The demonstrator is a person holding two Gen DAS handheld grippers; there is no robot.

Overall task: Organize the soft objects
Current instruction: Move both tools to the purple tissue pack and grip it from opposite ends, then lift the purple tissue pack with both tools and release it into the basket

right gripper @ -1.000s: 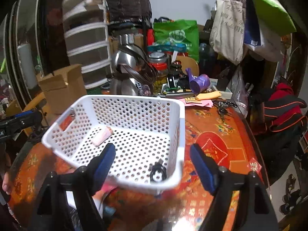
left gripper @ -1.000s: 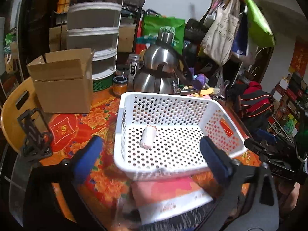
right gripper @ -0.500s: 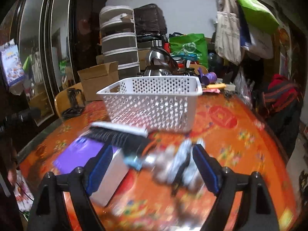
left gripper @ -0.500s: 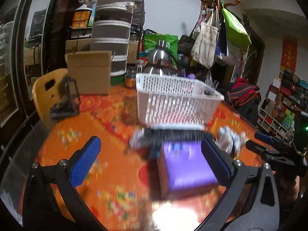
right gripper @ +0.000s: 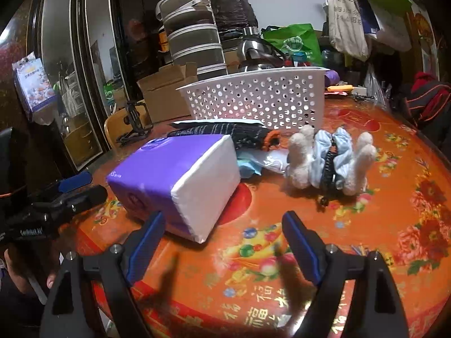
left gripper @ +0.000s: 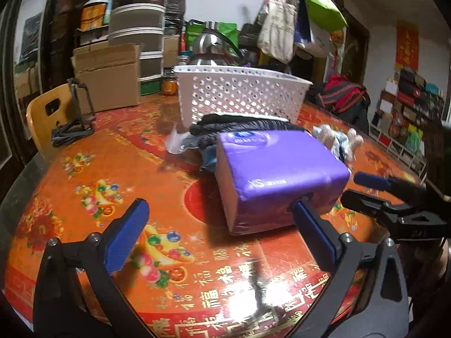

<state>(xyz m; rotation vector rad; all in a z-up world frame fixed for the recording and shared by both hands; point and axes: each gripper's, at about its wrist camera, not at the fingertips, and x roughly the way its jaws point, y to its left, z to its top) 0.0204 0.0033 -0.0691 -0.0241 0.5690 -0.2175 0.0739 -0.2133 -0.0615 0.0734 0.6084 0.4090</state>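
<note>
Soft purple tissue pack (left gripper: 277, 166) now sits close ahead, white basket (left gripper: 239, 95) farther back; left gripper (left gripper: 220, 225) closing slightly on nothing, right gripper (right gripper: 222, 242) wide and empty, ready to grab

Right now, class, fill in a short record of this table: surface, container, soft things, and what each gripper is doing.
surface: round table with an orange flowered cover
container: white basket, upright at the far side
soft things: purple pack in front of the basket; dark cloth between them; white and blue bundle beside the pack
left gripper: jaws closing, nothing held, one finger tip at the pack's near corner
right gripper: open, empty, over bare table near the pack
</note>
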